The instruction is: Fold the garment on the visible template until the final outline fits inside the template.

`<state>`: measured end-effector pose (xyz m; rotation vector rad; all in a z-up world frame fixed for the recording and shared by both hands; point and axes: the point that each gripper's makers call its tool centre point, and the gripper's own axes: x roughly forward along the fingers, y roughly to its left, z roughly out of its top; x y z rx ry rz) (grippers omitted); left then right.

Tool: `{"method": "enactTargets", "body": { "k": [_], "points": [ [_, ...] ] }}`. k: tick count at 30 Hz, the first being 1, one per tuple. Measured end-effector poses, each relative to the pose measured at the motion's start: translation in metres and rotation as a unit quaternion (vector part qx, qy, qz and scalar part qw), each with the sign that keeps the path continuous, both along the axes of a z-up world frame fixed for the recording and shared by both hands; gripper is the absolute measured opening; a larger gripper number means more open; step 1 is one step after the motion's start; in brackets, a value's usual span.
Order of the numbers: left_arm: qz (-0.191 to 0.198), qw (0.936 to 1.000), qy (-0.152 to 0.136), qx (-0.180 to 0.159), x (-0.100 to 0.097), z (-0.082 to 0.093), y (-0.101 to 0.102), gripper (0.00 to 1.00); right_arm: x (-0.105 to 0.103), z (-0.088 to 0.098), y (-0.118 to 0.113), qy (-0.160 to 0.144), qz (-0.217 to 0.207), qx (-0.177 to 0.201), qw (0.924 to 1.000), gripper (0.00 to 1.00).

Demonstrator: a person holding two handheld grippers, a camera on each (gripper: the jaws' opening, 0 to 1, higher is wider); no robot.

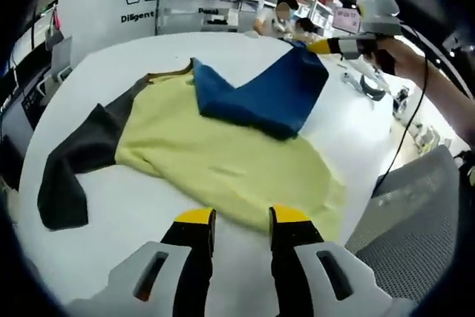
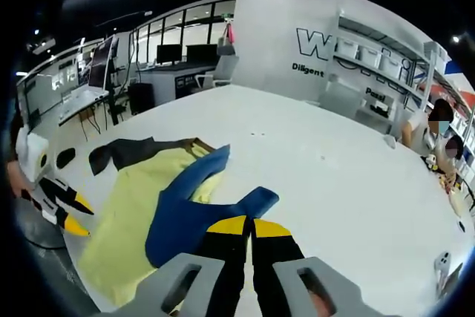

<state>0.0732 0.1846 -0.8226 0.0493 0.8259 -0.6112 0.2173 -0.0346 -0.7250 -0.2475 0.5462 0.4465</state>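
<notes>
The garment [image 1: 223, 154], a pale yellow cloth shirt with one dark grey sleeve and one blue sleeve, lies spread on the broad white round table [image 1: 111, 213]. In the left gripper view its yellow body runs from the collar at the far side to a hem just beyond the left gripper [image 1: 242, 217]. The dark grey sleeve [image 1: 78, 161] stretches out flat to the left, near the table's left edge, and the blue sleeve [image 1: 260, 94] is folded back over the chest.

Bare tabletop lies open to the right of the shirt and beyond it. A grey mesh surface [image 1: 415, 220] shows past the near right edge.

Behind the table, a large white curved wall panel [image 2: 297, 42] carries big outlined letters starting with "W" and smaller dark print starting "Diligent"; the rest is cut off by a white shelf rack [image 2: 386, 57].

The right gripper [image 2: 252, 222] has its yellow-tipped black jaws pressed together on the blue sleeve's end, lifting it. The left gripper's jaws stand apart with nothing between them, above the hem.
</notes>
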Motion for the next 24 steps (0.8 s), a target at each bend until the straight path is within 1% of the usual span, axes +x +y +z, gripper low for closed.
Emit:
{"method": "enactTargets", "body": {
  "k": [2, 3, 4, 7, 10, 12, 13, 14, 16, 18, 20, 24],
  "points": [
    [0.000, 0.9999, 0.011, 0.008, -0.004, -0.004, -0.003, 0.29, 0.000, 0.000, 0.000, 0.000, 0.001, 0.000, 1.0000, 0.00],
    [-0.001, 0.9999, 0.010, 0.004, -0.005, -0.004, -0.005, 0.30, 0.000, 0.000, 0.001, 0.000, 0.001, 0.001, 1.0000, 0.00],
    [-0.001, 0.9999, 0.013, -0.005, -0.007, -0.004, -0.008, 0.30, 0.000, 0.000, 0.001, -0.001, 0.001, 0.000, 1.0000, 0.00],
    [0.000, 0.9998, 0.021, -0.004, -0.012, -0.005, -0.013, 0.29, 0.001, 0.001, 0.001, -0.003, 0.001, 0.000, 1.0000, 0.00],
    [0.013, 0.9992, 0.035, -0.012, -0.015, -0.009, -0.015, 0.28, 0.001, 0.002, 0.000, -0.004, 0.001, 0.000, 1.0000, 0.00],
    [0.013, 0.9992, 0.035, -0.016, -0.014, -0.010, -0.016, 0.26, 0.002, 0.002, -0.001, -0.004, 0.000, 0.001, 1.0000, 0.00],
    [0.018, 0.9988, 0.042, -0.018, -0.014, -0.013, -0.016, 0.24, 0.002, 0.002, -0.001, -0.004, -0.001, 0.001, 1.0000, 0.00],
    [0.027, 0.9979, 0.055, -0.019, -0.015, -0.015, -0.016, 0.22, 0.002, 0.002, -0.001, -0.004, -0.001, 0.001, 1.0000, 0.00],
    [0.022, 0.9982, 0.052, -0.019, -0.015, -0.015, -0.019, 0.19, 0.002, 0.001, -0.003, -0.003, -0.002, 0.001, 1.0000, 0.00],
    [0.020, 0.9979, 0.059, -0.018, -0.016, -0.017, -0.021, 0.12, 0.002, 0.001, -0.004, -0.003, -0.003, 0.001, 1.0000, 0.00],
    [0.030, 0.9970, 0.066, -0.029, -0.017, -0.016, -0.022, 0.00, 0.003, 0.002, -0.005, -0.004, -0.004, 0.002, 1.0000, 0.00],
    [0.031, 0.9966, 0.070, -0.032, -0.016, -0.013, -0.023, 0.00, 0.004, 0.000, -0.007, -0.002, -0.006, 0.003, 1.0000, 0.00]
  ]
}}
